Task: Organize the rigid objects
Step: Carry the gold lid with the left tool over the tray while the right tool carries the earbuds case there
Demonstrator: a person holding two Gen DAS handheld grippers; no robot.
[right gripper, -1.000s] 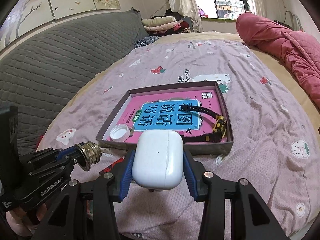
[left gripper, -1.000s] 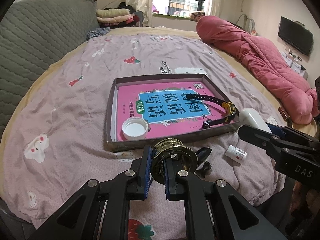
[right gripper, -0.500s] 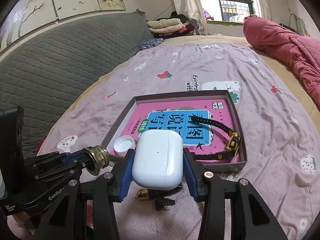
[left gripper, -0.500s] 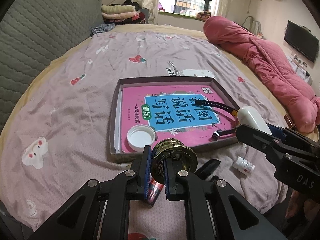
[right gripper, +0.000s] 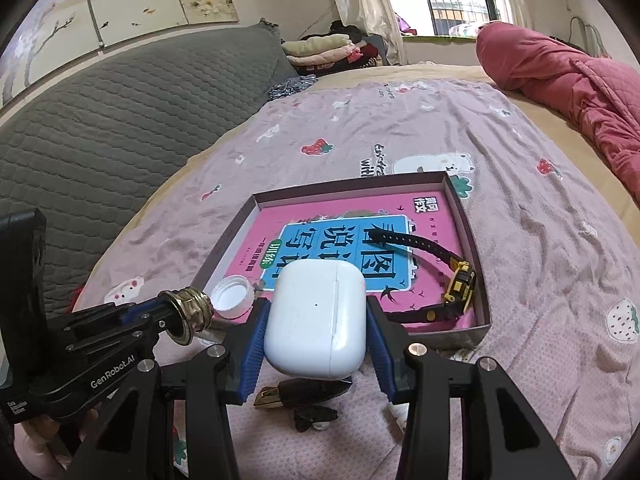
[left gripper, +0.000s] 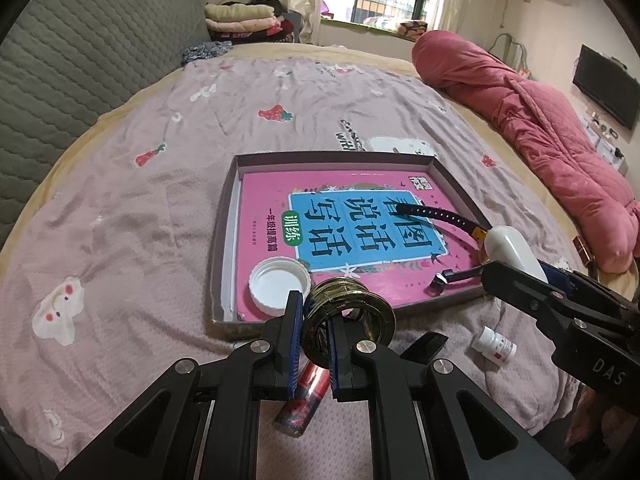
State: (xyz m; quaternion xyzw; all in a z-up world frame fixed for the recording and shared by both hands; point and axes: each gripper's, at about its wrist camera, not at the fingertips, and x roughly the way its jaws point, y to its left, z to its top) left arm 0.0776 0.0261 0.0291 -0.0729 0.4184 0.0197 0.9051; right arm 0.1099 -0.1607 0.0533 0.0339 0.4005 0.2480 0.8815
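My left gripper (left gripper: 312, 328) is shut on the rim of a brass threaded fitting (left gripper: 348, 312), held just above the near edge of a shallow cardboard box lid (left gripper: 224, 236). In the right wrist view that fitting (right gripper: 188, 312) shows at lower left. My right gripper (right gripper: 316, 320) is shut on a white earbuds case (right gripper: 318, 316), also near the box's front edge. Inside the box lie a pink book (left gripper: 360, 220), a white bottle cap (left gripper: 278, 282) and a black-and-yellow watch (right gripper: 452, 280).
On the pink bedsheet (left gripper: 120, 220) in front of the box lie a red tube (left gripper: 306, 396), a small white pill bottle (left gripper: 494, 346) and a black-and-gold clip (right gripper: 296, 394). A rolled red quilt (left gripper: 540, 128) lies at right, a grey headboard (right gripper: 120, 120) at left.
Both grippers have come closer to the box's front edge with their objects still held. The red tube has come into sight under the left gripper.
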